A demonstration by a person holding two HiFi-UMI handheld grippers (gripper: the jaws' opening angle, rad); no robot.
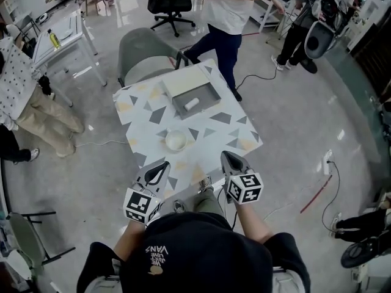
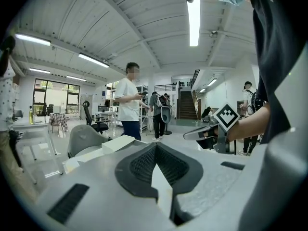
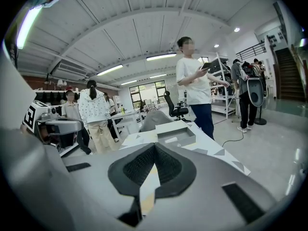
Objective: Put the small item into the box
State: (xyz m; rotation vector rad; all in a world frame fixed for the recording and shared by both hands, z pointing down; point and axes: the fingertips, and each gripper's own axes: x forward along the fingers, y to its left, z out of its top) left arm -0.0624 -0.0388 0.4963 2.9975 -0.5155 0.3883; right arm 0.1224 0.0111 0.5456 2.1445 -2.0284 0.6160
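Observation:
A small round white item lies on the patterned table, near its middle. Behind it stands an open grey box with a white oblong piece inside and a pale lid at its far side. My left gripper and right gripper hover side by side over the table's near edge, both shut and empty. In the right gripper view the box shows ahead beyond the closed jaws. The left gripper view looks past its closed jaws to the right gripper.
A grey chair stands against the table's far side. A person in a white shirt stands by the far right corner, and others are at the left. A cable runs along the floor to the right.

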